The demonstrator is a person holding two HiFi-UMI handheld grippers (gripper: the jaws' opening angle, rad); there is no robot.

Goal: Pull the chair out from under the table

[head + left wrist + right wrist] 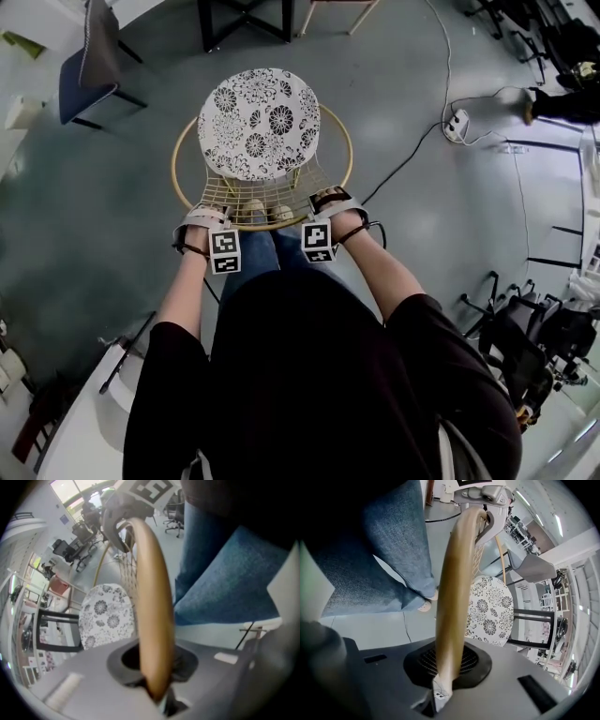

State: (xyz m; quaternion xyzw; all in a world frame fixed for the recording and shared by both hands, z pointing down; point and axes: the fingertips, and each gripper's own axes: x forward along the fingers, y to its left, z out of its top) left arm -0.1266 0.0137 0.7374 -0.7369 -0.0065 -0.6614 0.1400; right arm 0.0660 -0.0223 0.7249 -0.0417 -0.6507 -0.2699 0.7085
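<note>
Gripping the chair by its gold rim, you have the left gripper and right gripper each closed tight on the tube, lower centre of the head view. The chair stands on open floor mid-frame, clear of the black table legs at top, so the pull looks largely done. A cable trails at right and a blue chair sits upper left; neither blocks.

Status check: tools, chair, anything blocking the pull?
Shut on the rim: left tool, right tool. The chair stands on open floor, no table over it. Floor cable close at its right.
</note>
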